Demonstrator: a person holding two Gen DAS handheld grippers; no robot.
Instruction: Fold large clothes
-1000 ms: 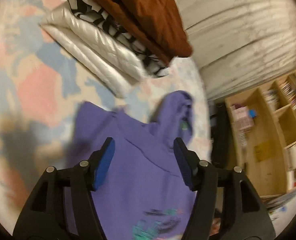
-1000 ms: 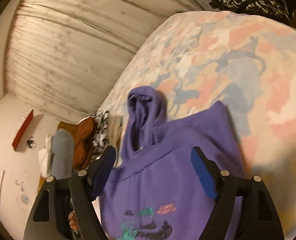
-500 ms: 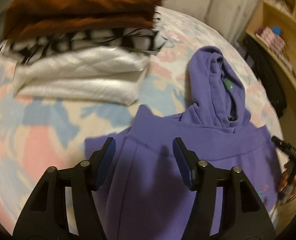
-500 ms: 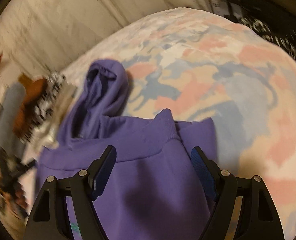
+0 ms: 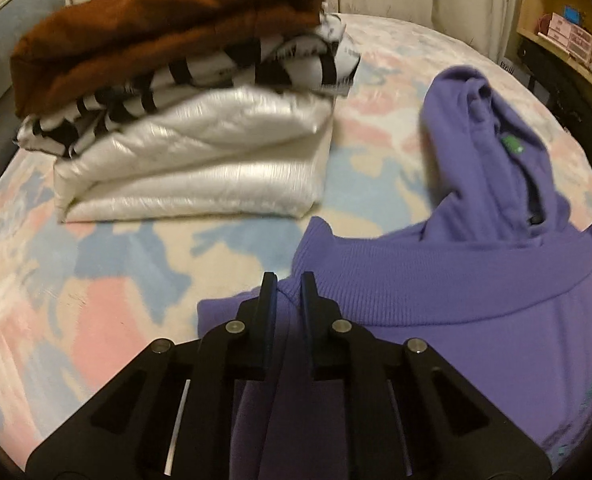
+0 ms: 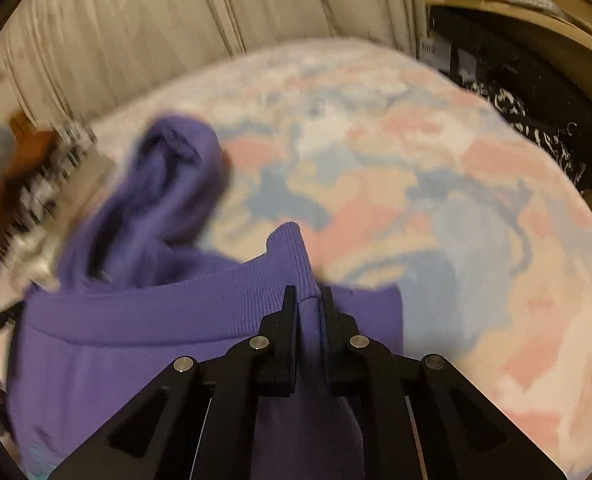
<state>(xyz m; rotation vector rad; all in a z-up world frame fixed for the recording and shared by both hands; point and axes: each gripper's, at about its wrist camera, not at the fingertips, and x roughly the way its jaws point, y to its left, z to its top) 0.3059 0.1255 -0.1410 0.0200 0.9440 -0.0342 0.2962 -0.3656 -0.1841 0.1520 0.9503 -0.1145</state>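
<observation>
Between both sets of jaws, just closed, I have the ribbed hem of the purple hoodie (image 5: 476, 320): left gripper (image 5: 287, 288) and right gripper (image 6: 308, 300) each pinch a corner. Soft and limp, it should drape. Its hood lies on the bed (image 6: 436, 184), open rightward; the folded clothes stack (image 5: 183, 120) crowds the left.

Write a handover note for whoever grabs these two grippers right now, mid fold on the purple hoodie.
Left gripper: jaws just closed, shut on the purple hoodie at one end of its ribbed band.
Right gripper: jaws just closed, shut on the band's other end.
Hoodie lies on the patterned bedspread, hood pointing away.
Done: a stack of folded clothes sits beside it, brown on top, striped in the middle, white quilted at the bottom.
Left: finish folding the hoodie; probably add it to the stack.
</observation>
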